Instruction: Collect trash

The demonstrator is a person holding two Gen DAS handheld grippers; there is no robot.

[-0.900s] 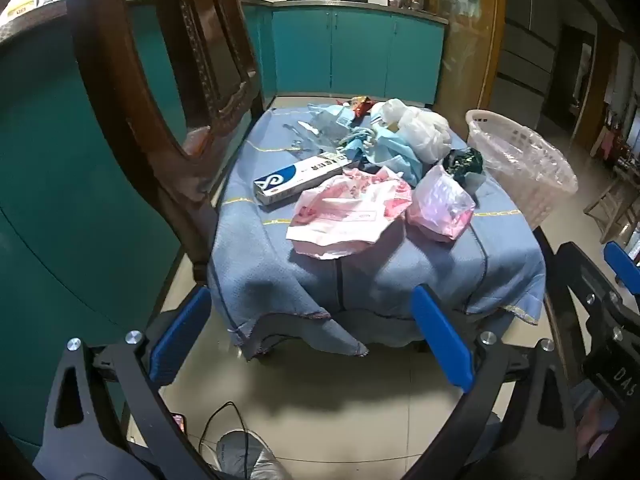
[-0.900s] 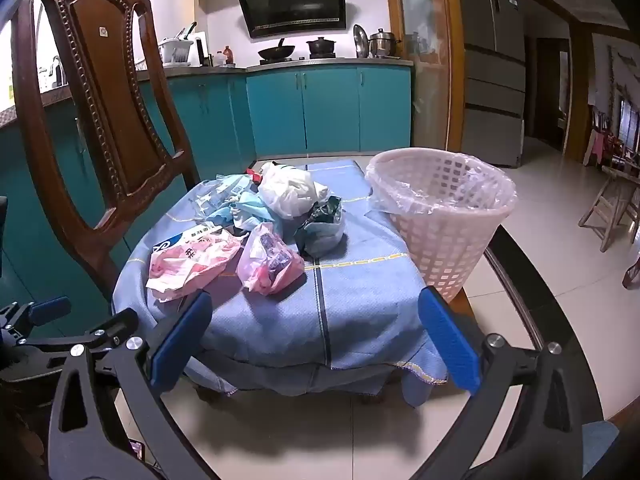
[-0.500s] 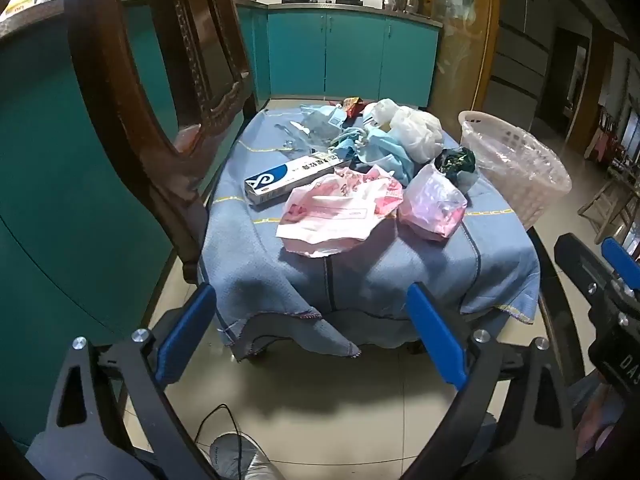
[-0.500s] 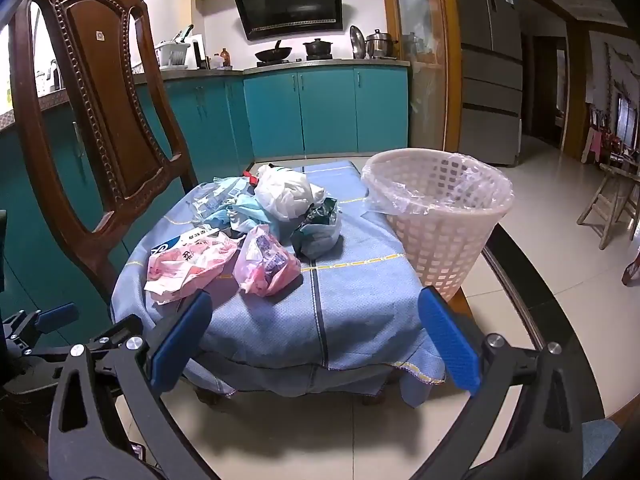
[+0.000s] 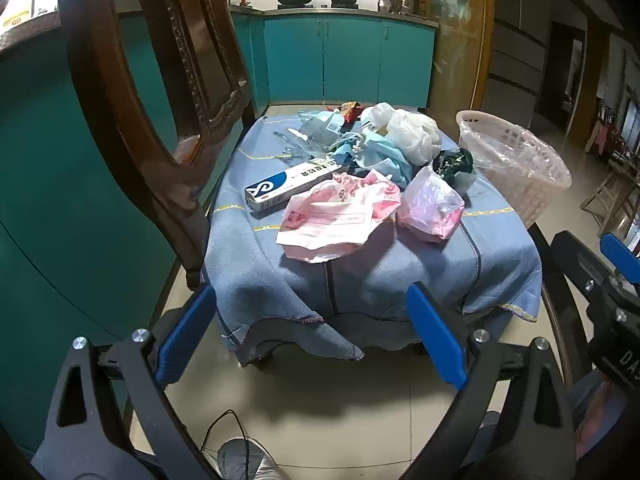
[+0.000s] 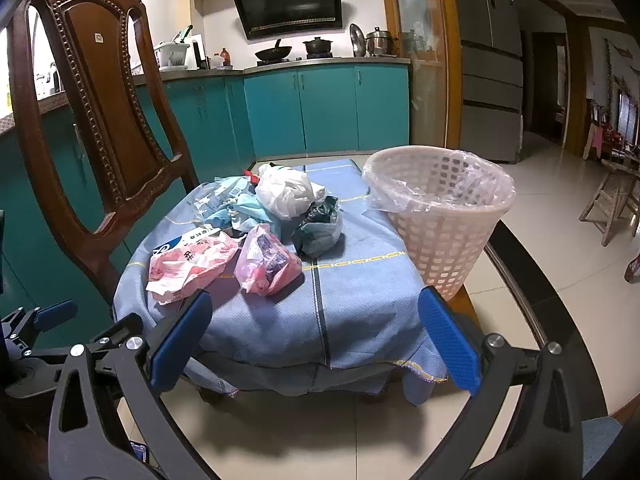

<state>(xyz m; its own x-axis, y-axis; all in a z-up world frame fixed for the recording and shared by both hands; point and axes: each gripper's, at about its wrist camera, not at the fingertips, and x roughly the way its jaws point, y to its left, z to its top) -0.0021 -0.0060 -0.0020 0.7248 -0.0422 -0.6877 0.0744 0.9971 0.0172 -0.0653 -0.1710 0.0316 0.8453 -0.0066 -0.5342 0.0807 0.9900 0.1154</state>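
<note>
Trash lies in a heap on a low stool draped with a blue cloth (image 5: 500, 256) (image 6: 360, 304). In the pile are a flat pink printed bag (image 5: 340, 216) (image 6: 188, 264), a knotted pink bag (image 5: 432, 208) (image 6: 266, 266), a blue-and-white carton (image 5: 292, 186), a white bag (image 5: 408, 134) (image 6: 286, 192), a dark green bag (image 5: 454, 164) (image 6: 318, 224) and pale blue wrappers (image 5: 380, 156). A white lattice basket (image 5: 516, 164) (image 6: 440, 216) with a clear liner stands at the stool's right. My left gripper (image 5: 312, 338) and right gripper (image 6: 314, 344) hang open before the stool's near edge, holding nothing.
A carved wooden chair (image 5: 160, 112) (image 6: 100, 128) stands close on the left of the stool. Teal cabinets (image 5: 344, 60) (image 6: 324, 108) line the back and left. A tiled floor (image 5: 320, 408) lies below the grippers. A wooden stool (image 6: 616, 200) stands far right.
The left gripper's view has pulled back slightly, so the stool sits a little higher and smaller in frame. The right view is nearly the same. Both grippers stay open.
</note>
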